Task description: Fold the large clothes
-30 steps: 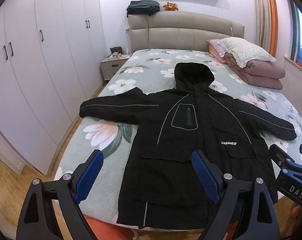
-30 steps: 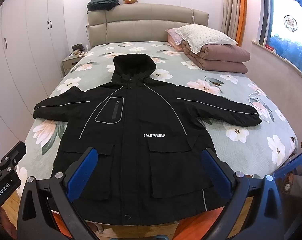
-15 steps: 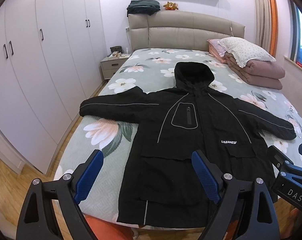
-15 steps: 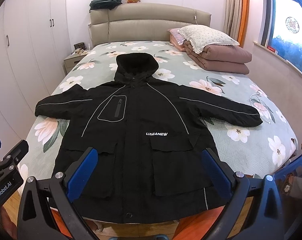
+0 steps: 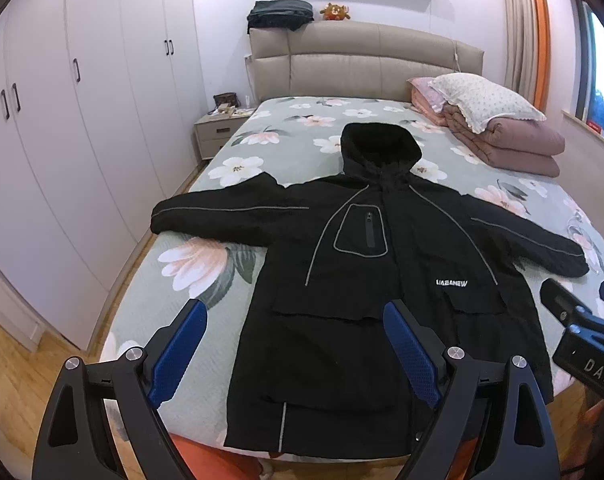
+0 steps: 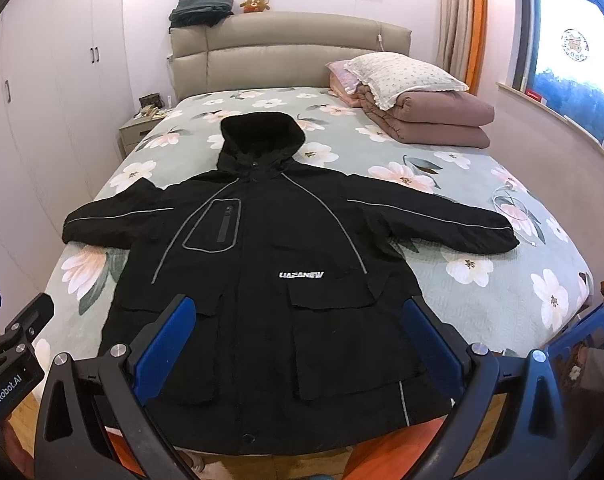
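Left wrist view: the left gripper [image 5: 293, 344] is held spread at 6 o'clock above the black coat [image 5: 366, 264]; the right gripper [image 6: 302, 340] is likewise spread, empty.

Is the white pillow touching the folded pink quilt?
Touching. In the right wrist view the white pillow rests directly on top of the folded pink quilt, its frilled edge overlapping the quilt with no gap between them.
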A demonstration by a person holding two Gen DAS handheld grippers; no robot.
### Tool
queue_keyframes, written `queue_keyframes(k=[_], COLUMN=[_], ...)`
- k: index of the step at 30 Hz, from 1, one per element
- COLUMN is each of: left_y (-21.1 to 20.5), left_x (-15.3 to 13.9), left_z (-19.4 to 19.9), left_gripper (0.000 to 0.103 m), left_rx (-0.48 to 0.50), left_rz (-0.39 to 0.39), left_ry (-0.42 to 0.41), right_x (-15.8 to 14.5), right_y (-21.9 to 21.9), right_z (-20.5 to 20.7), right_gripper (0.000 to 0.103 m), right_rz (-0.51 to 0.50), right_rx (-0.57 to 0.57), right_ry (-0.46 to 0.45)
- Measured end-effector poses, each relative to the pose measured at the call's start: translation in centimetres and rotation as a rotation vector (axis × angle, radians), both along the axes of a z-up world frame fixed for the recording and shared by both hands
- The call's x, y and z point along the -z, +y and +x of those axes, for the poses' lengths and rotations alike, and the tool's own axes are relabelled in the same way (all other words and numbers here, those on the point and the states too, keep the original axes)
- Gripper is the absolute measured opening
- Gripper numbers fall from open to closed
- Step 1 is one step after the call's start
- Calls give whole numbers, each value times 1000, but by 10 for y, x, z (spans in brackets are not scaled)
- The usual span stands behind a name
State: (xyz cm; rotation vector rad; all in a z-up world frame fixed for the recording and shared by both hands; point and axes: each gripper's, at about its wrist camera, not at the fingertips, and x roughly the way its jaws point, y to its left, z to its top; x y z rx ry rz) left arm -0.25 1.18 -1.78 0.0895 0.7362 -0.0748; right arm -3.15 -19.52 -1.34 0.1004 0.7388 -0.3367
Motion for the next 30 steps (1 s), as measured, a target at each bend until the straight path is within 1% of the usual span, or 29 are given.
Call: queue_keyframes(k=[5, 9, 11, 14, 17, 23, 26, 28, 30], left_y=[-17, -40, -55, -81, -105, -145, -168, -187, -206], left_x=[14, 25, 34, 46, 53, 54, 53, 57, 64], left_z=[12, 21, 28, 34, 40, 61, 73, 86, 98], left_gripper=[91, 91, 91, 91, 91, 91, 91, 91, 91], left_rx=[14, 44, 80, 165, 212, 260, 304, 335, 361], left_rz=[16, 43, 56, 81, 101, 110, 69, 24, -2], left_ry=[32, 37, 53, 74, 81, 65, 74, 104, 134], right_x=[17, 32, 39, 47, 51, 57, 61, 65, 69], right_y=[-20, -41, -52, -68, -83, -124, -160, -189, -222], right_z=[7, 16, 21, 27, 32, 36, 33, 30, 27], right_gripper=[103, 103, 103, 103, 103, 103, 103, 103, 103], right_rz=[33, 41, 36, 37, 29, 29, 42, 38, 38], right_rx=[21, 47, 63, 77, 94, 139, 171, 196, 215], right_ry=[19, 41, 54, 67, 73, 67, 54, 46, 38])
